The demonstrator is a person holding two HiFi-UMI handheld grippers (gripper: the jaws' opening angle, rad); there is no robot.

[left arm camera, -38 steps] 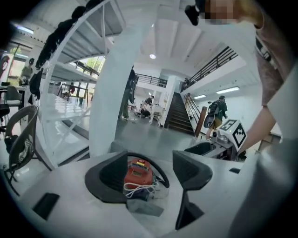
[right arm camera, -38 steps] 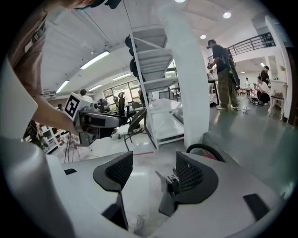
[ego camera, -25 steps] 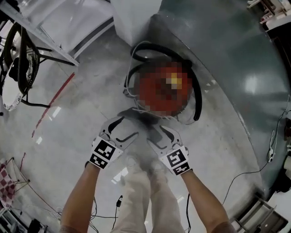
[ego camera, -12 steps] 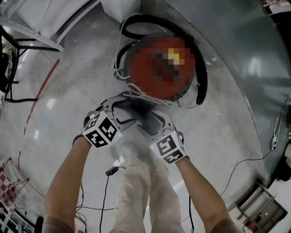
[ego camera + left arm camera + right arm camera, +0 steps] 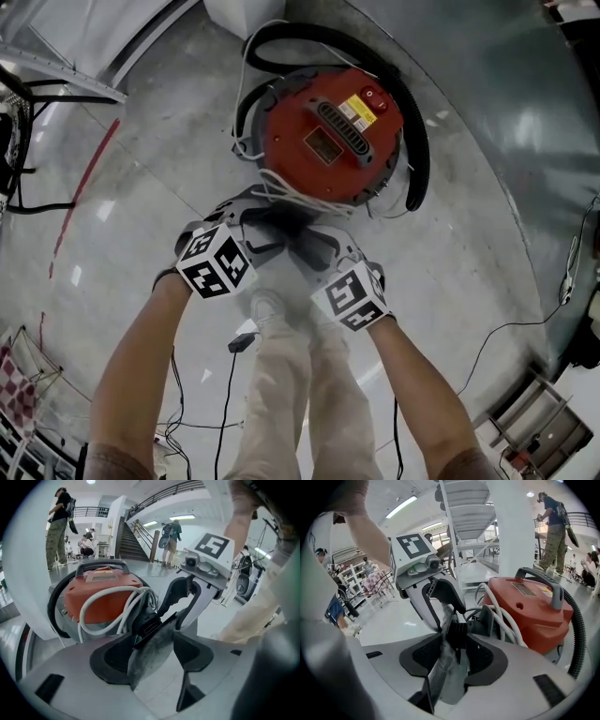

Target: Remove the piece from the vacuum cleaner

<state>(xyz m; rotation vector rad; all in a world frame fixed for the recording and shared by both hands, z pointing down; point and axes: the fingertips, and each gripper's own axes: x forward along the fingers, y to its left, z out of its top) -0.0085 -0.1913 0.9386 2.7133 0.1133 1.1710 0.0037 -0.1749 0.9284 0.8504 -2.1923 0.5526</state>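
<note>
Bracketing piece at vacuum for pull-off, with jaws just closing: left hand-held gripper wide around it, right hand-held gripper narrowed onto it.

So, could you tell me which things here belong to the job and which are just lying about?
Job: vacuum; piece at its front; hose.
Lying about: floor cable; rack; checked cloth.
</note>
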